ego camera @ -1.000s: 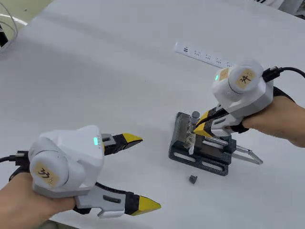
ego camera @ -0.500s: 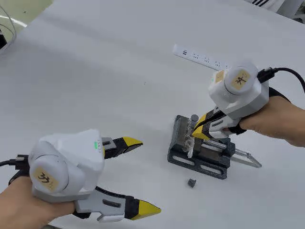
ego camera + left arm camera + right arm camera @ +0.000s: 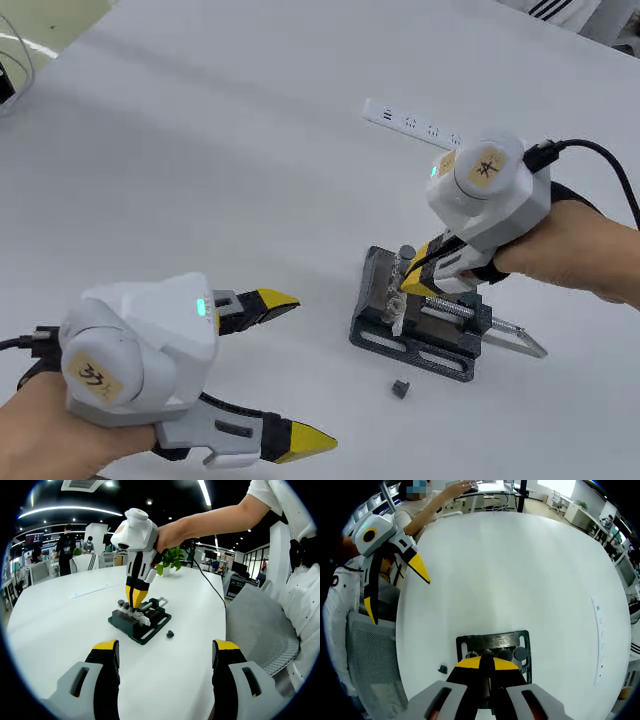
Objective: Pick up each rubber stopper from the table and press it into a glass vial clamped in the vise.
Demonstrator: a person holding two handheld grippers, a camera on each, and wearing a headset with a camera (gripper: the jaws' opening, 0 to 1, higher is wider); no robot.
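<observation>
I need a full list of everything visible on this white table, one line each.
White table: one, white, under everything.
Black metal vise: one, black, on the table.
Glass vials with grey stoppers: count unclear, clear glass, clamped in the vise.
Loose dark rubber stopper: one, dark grey, on the table beside the vise.
White power strip: one, white, beyond the vise.
Left gripper: one, white with yellow tips, open, over the table.
Right gripper: one, same colours, shut, tips over the vials.

vise (image 3: 410, 350): dark matt metal, shiny bare screw (image 3: 503, 326) | table (image 3: 250, 150): smooth matt white | stopper (image 3: 400, 388): dark matt rubber
</observation>
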